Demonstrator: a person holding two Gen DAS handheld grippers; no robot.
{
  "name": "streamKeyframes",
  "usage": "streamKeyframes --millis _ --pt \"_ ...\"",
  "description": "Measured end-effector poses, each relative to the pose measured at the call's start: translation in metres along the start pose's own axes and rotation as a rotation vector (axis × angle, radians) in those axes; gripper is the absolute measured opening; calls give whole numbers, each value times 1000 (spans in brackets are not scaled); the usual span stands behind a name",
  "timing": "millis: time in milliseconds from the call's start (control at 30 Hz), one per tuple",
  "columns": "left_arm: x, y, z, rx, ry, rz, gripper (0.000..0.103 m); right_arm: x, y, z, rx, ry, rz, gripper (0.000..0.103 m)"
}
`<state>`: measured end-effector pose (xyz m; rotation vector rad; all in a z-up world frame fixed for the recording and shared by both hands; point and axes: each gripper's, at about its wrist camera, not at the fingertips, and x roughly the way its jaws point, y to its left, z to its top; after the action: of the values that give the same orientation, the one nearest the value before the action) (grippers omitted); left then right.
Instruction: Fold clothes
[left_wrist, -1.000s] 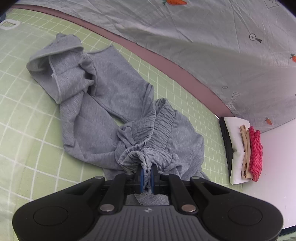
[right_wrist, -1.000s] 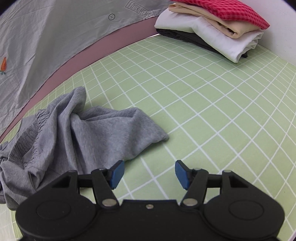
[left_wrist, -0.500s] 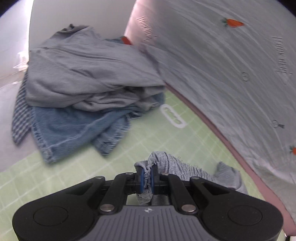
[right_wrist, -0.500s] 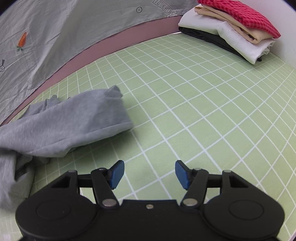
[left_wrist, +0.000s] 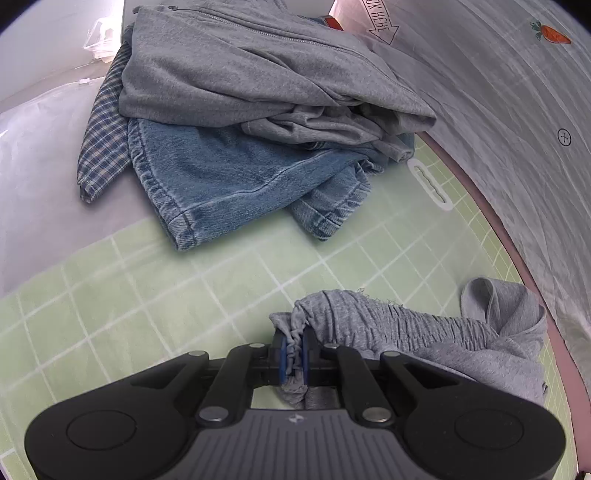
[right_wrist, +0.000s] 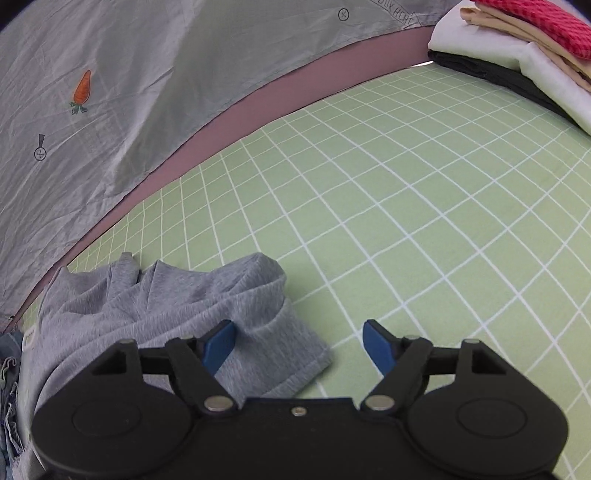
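Note:
My left gripper (left_wrist: 293, 352) is shut on the gathered elastic waistband of grey sweatpants (left_wrist: 424, 332), which trail off to the right over the green grid mat (left_wrist: 147, 295). In the right wrist view the same sweatpants (right_wrist: 166, 306) lie crumpled at the lower left, one leg end reaching between my fingers. My right gripper (right_wrist: 299, 341) is open and empty, low over the mat (right_wrist: 406, 221), its left fingertip (right_wrist: 221, 339) over the grey cloth.
A pile of unfolded clothes lies ahead of the left gripper: grey hoodie (left_wrist: 258, 74), blue jeans (left_wrist: 229, 184), plaid shirt (left_wrist: 107, 125). A folded stack (right_wrist: 524, 55) in red, beige, white and black sits at the far right. A grey carrot-print sheet (right_wrist: 129, 92) borders the mat.
My left gripper has swung left with the waistband, dragging the sweatpants; the unfolded pile came into its view. The right gripper has come closer to the leg end and stays open.

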<state>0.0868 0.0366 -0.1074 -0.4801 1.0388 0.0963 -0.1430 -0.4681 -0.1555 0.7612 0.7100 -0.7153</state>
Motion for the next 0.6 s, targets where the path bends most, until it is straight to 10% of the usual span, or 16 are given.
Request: streamKeyframes --millis 167,600 --pt "-8 -4 -7 10 -5 5 9 7 3 2 -22 13 73 8" --pt "-54 -24 -123 138 90 -14 9 -119 -91 21 -144 -294 -134 5"
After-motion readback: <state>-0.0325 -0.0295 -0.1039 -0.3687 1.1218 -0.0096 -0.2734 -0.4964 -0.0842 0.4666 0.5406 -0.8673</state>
